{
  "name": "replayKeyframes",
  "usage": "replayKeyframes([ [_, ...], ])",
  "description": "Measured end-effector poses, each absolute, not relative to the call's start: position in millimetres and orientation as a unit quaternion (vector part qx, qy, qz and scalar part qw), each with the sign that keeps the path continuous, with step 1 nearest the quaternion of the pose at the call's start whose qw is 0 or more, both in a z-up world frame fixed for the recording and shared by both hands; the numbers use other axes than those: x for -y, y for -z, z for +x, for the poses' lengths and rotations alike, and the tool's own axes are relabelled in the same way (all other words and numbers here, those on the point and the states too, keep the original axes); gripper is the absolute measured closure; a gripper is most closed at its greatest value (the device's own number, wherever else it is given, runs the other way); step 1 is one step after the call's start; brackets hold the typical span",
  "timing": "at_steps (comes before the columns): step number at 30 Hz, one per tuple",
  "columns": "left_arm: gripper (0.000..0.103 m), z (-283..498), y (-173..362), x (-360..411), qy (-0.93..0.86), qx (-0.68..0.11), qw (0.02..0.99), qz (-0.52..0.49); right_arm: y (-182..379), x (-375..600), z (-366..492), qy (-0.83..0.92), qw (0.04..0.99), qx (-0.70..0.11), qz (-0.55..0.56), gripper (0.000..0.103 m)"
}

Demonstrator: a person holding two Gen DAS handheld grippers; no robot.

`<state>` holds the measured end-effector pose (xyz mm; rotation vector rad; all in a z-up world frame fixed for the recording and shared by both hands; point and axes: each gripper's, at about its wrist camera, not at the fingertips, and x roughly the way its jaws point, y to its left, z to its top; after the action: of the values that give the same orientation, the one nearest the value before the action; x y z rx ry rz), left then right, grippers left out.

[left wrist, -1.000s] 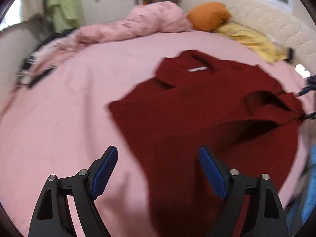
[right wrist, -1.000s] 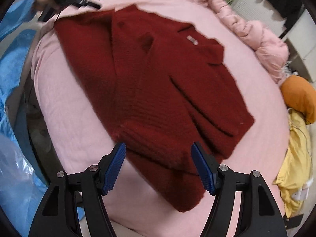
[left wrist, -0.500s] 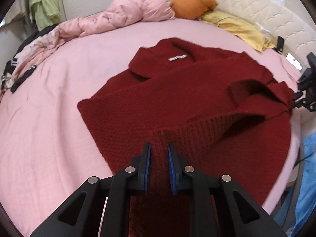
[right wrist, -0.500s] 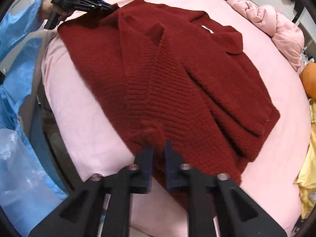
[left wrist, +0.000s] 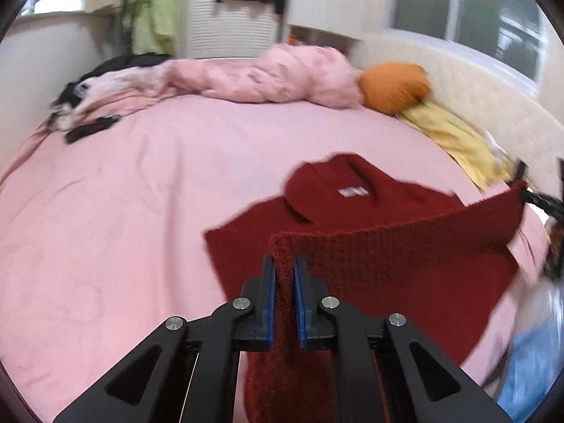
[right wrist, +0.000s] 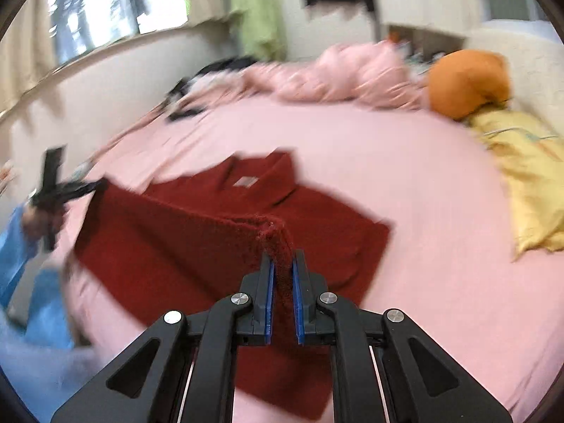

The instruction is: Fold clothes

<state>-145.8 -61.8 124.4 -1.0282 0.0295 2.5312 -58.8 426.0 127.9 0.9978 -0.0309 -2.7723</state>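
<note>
A dark red knit sweater [left wrist: 370,211] [right wrist: 218,246] lies on the pink bed, its collar and white label toward the far side. My left gripper [left wrist: 284,264] is shut on one bottom corner of the sweater. My right gripper [right wrist: 281,261] is shut on the other bottom corner. Between the two corners the hem hangs stretched and lifted off the bed. In the left wrist view the right gripper's tip [left wrist: 539,201] shows at the far right; in the right wrist view the left gripper [right wrist: 70,190] shows at the left in a hand. The sweater's lower part is hidden behind the lifted hem.
The pink bed sheet [left wrist: 123,211] spreads to the left and far side. A pink duvet [left wrist: 275,77], an orange pillow [left wrist: 393,86] and a yellow cloth [left wrist: 454,137] lie along the back. Dark items [left wrist: 91,128] rest at the far left. Blue fabric [right wrist: 38,303] is beside the bed edge.
Both grippers shut on the sweater's bottom corners and rose, lifting the hem off the bed. The right gripper rolled strongly and the views now look further across the bed.
</note>
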Motion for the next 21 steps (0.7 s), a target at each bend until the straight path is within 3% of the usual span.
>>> replayKeyframes([
  [7,0.092,-186,-122,48,-0.917,-0.010,0.147,-0.371,-133,-391,-113,0.944,0.028,-0.060,0.325,0.094],
  [15,0.092,-248,-142,46,-0.933,0.001,0.098,-0.347,-144,-401,-189,0.946,-0.031,-0.057,0.316,0.094],
  [21,0.092,-291,-96,38,-0.915,-0.014,0.070,-0.397,-121,-404,-234,0.937,-0.057,-0.053,0.340,0.094],
])
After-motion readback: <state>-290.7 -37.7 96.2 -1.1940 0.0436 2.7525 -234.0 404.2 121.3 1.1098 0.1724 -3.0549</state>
